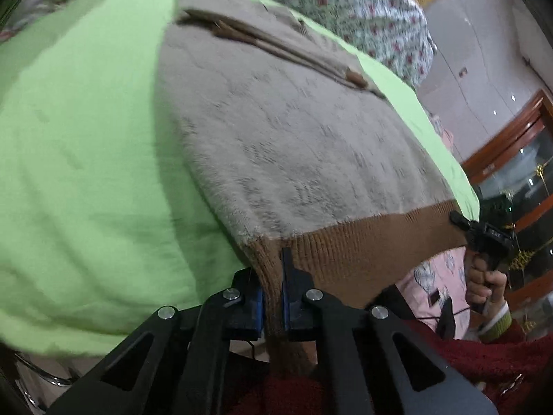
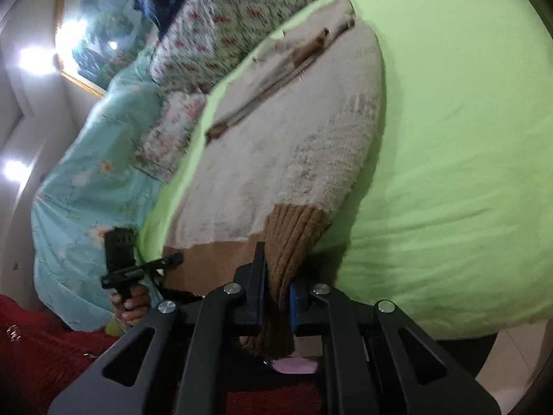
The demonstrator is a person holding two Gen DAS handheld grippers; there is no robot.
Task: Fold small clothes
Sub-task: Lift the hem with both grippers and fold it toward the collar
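A small fuzzy beige sweater (image 1: 283,138) with a brown ribbed hem (image 1: 345,252) lies flat on a bright green sheet (image 1: 86,155); it also shows in the right wrist view (image 2: 276,159). My left gripper (image 1: 273,294) is shut on the hem's left corner. My right gripper (image 2: 276,297) is shut on the hem's right corner (image 2: 293,228). Each gripper shows in the other's view, the right gripper (image 1: 484,235) at the far hem corner and the left gripper (image 2: 138,266) likewise. The sleeves and brown cuffs (image 1: 242,34) lie folded across the far end.
Floral quilts (image 1: 363,10) and a pale blue bedcover (image 2: 96,173) are piled beyond the green sheet (image 2: 466,138). A wooden glass cabinet (image 1: 518,159) stands to the right. The person's red fuzzy sleeve (image 2: 52,346) is near the bed edge.
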